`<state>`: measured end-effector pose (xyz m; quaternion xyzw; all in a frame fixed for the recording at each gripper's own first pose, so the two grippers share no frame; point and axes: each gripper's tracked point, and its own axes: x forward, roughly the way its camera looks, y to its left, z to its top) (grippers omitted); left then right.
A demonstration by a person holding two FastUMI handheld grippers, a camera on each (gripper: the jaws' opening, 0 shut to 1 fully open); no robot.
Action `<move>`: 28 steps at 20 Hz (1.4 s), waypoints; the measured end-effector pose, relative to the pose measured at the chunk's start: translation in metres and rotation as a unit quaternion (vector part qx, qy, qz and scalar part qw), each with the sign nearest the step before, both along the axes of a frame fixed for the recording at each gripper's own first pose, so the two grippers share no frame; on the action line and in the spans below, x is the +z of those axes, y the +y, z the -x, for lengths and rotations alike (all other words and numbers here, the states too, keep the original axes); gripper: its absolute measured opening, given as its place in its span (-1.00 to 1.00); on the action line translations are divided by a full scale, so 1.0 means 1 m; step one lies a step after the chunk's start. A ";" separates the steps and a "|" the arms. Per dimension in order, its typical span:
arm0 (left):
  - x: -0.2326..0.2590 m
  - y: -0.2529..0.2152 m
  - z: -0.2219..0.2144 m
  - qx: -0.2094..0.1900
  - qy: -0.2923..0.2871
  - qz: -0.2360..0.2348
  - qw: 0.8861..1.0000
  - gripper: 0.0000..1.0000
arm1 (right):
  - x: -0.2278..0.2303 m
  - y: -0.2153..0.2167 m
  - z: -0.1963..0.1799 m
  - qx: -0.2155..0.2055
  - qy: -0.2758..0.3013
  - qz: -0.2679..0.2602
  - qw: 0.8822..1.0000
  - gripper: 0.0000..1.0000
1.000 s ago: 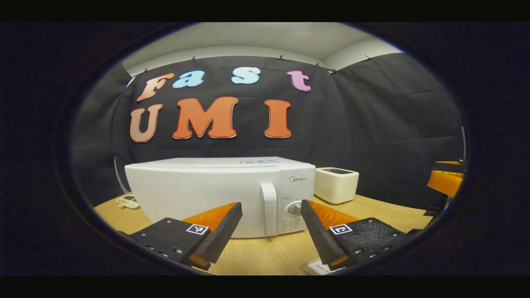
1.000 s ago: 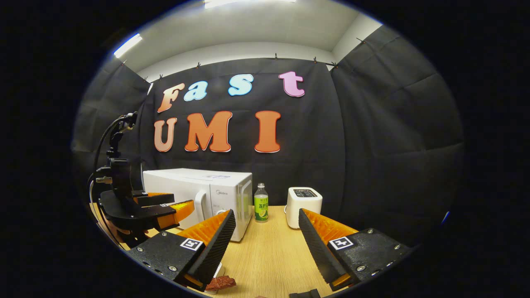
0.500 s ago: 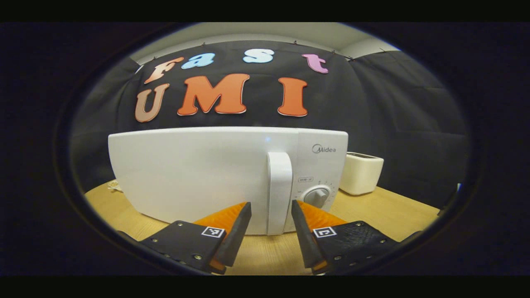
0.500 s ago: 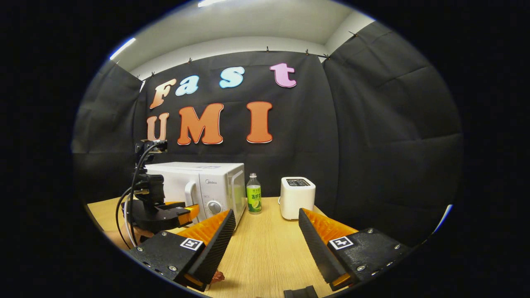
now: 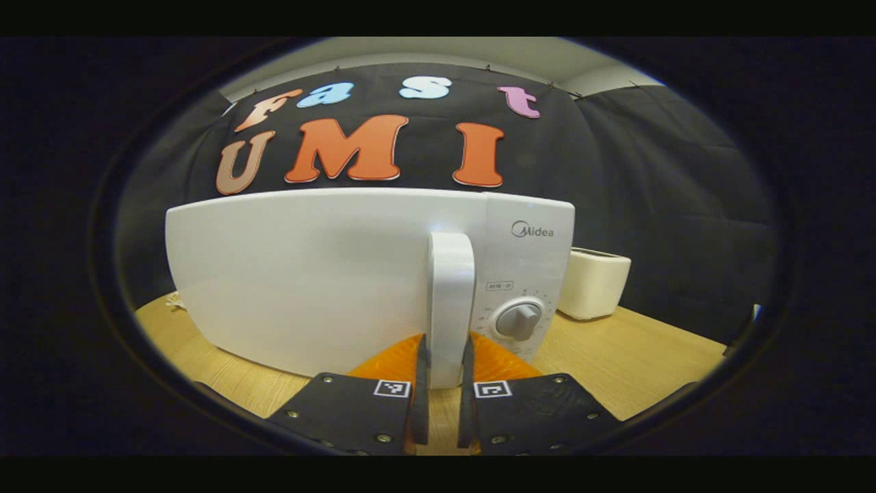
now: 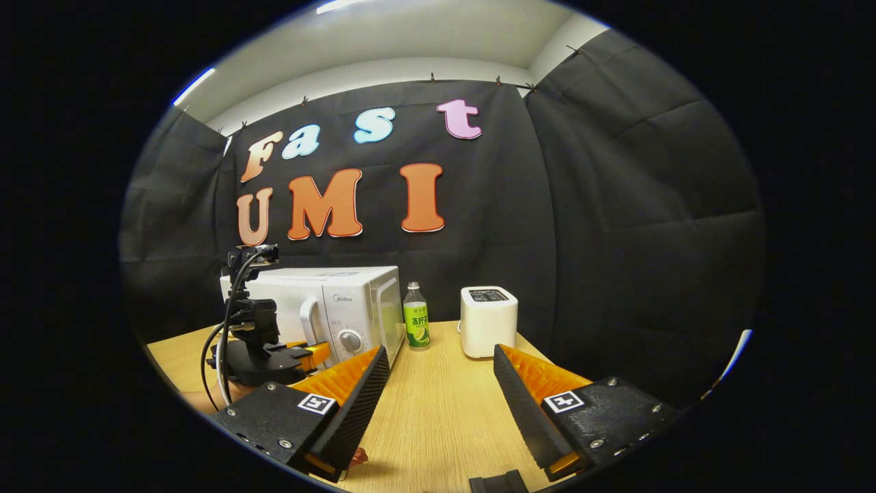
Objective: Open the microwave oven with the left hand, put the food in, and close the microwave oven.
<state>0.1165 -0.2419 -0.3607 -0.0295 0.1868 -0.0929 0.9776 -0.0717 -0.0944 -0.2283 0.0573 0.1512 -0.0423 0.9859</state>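
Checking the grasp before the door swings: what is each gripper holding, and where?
The left gripper is shut on the microwave door handle, near its bottom end. The right gripper is open, holding nothing.

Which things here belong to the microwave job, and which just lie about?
Job: microwave oven; its door handle, with the left gripper closed round its lower end; reddish food by the right gripper.
Lying about: green-labelled bottle; white toaster.

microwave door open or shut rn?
Shut. The microwave door sits flush with the control panel; the left gripper is clamped on its handle.
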 end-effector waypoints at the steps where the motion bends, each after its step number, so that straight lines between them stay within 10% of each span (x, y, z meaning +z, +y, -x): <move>1: 0.001 0.000 0.000 0.001 -0.004 0.003 1.000 -0.67 | -0.001 0.001 0.000 0.000 0.002 0.002 1.000 0.90; 12: 0.007 0.007 0.033 -0.001 -0.020 0.003 1.000 -0.75 | -0.013 0.012 0.002 0.009 0.019 0.008 1.000 0.90; 28: 0.048 0.116 0.193 0.006 -0.049 -0.019 0.999 -0.76 | -0.043 0.066 0.020 0.054 0.060 0.001 0.997 0.91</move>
